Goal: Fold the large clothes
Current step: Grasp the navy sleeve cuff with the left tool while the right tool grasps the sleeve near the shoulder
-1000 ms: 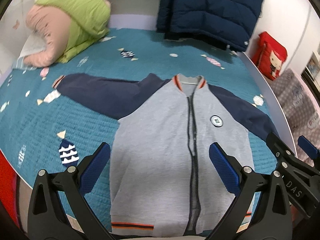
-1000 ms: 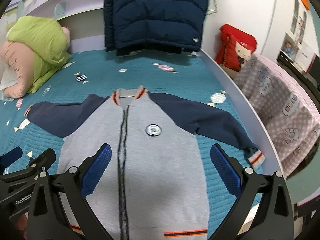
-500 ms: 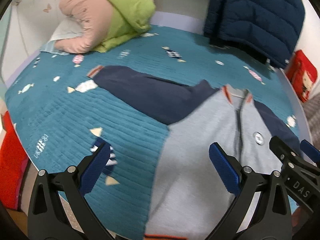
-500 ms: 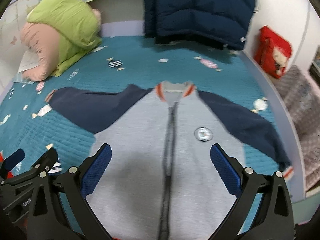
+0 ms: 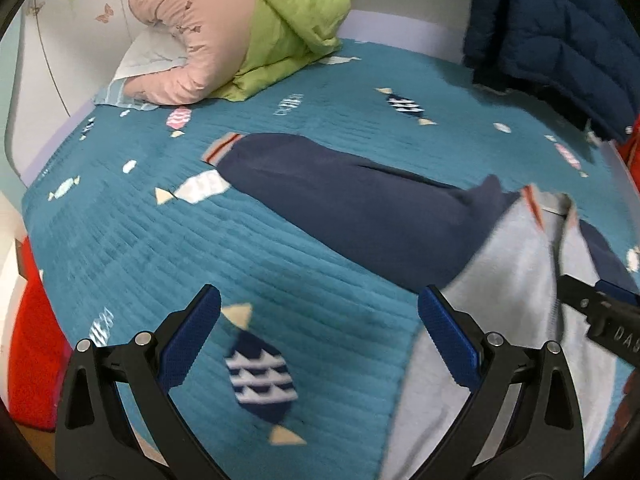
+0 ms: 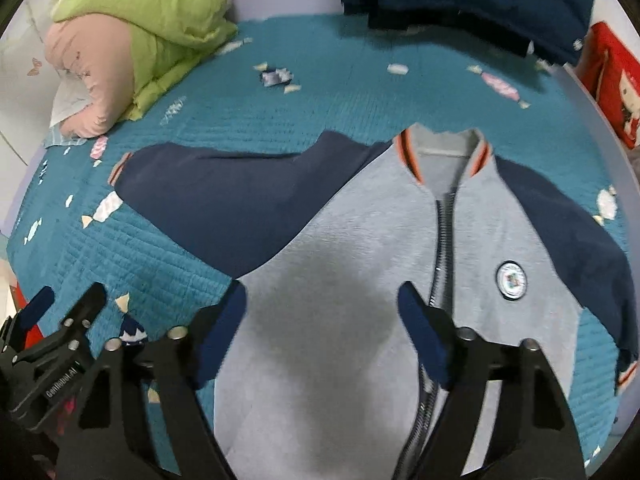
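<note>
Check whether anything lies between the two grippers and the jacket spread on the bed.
Nothing visible does. The jacket lies flat on the teal bedspread. The right gripper, jaws closing with nothing between them, is over its grey front; the open left gripper hangs beside its edge.

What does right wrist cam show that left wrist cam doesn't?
Right wrist only: the jacket's round chest badge, full zipper and the right navy sleeve; the right gripper is over the grey front, jaws closing, not gripping.

Left wrist only: the fish print on the blanket between the open left gripper fingers.

Both: grey jacket, left navy sleeve, teal blanket, green-pink bedding roll, dark puffer coat.
</note>
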`<action>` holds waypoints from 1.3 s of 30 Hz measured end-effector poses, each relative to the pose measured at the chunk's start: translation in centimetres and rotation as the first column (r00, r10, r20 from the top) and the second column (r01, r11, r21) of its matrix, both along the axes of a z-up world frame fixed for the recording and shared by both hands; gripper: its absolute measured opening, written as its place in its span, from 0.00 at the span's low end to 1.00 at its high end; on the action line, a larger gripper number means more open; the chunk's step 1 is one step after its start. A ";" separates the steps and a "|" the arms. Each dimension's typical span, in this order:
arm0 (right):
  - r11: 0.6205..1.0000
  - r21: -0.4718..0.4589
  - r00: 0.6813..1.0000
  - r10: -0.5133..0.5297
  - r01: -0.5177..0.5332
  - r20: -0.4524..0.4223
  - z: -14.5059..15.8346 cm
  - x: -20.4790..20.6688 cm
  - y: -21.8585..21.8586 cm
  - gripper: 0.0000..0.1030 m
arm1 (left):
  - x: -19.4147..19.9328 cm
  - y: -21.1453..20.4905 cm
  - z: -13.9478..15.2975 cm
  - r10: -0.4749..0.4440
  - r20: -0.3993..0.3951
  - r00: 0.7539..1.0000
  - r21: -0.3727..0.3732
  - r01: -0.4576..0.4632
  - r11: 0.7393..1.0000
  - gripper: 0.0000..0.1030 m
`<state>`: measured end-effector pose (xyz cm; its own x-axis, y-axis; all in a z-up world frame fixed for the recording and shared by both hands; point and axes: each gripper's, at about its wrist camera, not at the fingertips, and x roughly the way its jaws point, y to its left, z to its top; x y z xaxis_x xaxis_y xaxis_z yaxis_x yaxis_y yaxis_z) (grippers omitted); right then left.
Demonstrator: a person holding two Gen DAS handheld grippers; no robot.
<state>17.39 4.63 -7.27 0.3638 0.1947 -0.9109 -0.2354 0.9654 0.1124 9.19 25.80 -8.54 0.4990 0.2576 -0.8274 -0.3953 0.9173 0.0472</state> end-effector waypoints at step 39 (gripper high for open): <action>0.999 0.035 0.917 0.034 -0.022 -0.398 -13.8 13.7 6.3 0.15 | 17.1 28.8 -13.9 0.429 -0.198 0.881 -0.456 -0.471 0.756 0.92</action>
